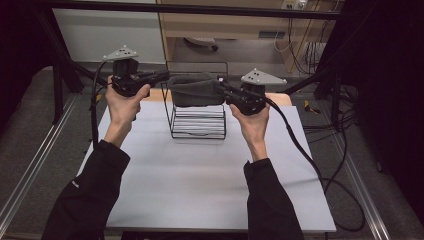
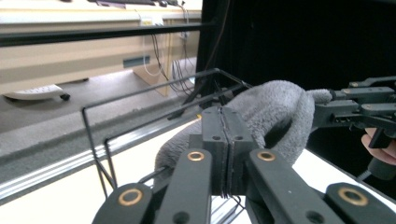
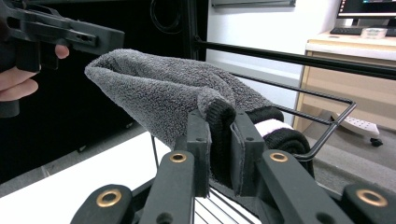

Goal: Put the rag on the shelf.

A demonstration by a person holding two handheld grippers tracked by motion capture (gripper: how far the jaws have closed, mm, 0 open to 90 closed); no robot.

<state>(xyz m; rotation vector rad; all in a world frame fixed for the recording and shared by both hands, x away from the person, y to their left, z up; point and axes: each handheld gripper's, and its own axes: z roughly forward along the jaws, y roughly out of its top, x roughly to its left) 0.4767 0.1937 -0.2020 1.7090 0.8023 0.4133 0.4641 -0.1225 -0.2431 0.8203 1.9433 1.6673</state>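
Person in black long sleeves [image 1: 90,195]. Left gripper [image 1: 162,76] and right gripper [image 1: 222,90]: matte black bodies, grey three-cornered top plates with small holes, brass-ringed pivots on jaw links, black cables [image 1: 300,150] trailing off both.

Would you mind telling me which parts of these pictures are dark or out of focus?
High view: dim, black side edges, white table brightest. Left gripper view: near jaws soft, grey towel sharper, black backdrop. Right gripper view: towel crisp, background desk blurred.

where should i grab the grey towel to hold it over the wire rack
By its two end folds, one from each side. The grey towel hangs stretched above the wire rack; the left gripper and right gripper each pinch a bunched end.
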